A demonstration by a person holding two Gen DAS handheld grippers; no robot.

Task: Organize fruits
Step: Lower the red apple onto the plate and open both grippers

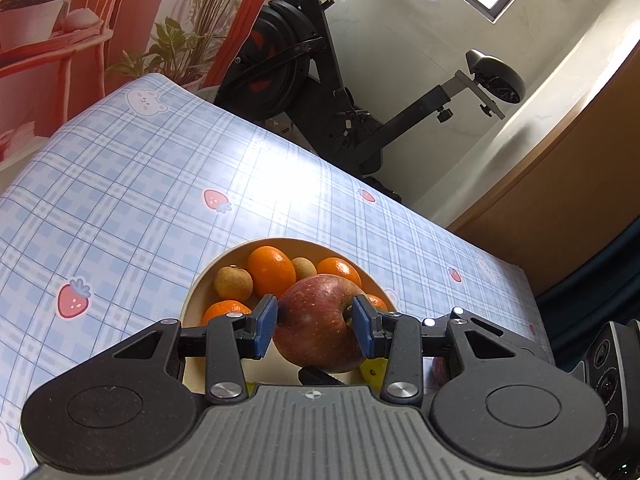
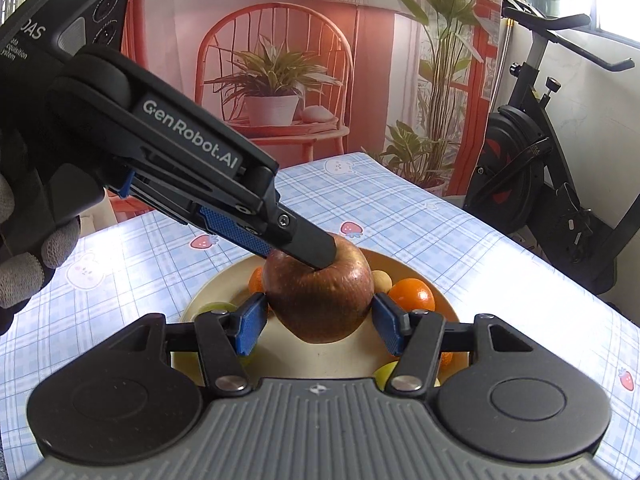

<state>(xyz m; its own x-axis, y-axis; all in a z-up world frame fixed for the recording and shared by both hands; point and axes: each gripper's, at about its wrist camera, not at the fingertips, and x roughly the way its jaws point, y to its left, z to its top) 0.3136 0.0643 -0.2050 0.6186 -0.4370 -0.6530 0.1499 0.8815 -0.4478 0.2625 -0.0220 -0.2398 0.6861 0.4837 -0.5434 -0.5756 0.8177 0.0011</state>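
White lettering reading "GenRobot.AI" is running along the black side of the left gripper (image 2: pixel 296 254) as the right wrist view is showing it. On the dark camera housing (image 2: pixel 60 12) behind it, cut-off fragments are showing: "DAS", then "quisition" and "ystem" (the beginnings are lying outside the picture).

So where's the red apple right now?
The red apple is centre frame in both wrist views, pinched between the fingers of both the left gripper and the right gripper, above the fruit plate with the oranges.
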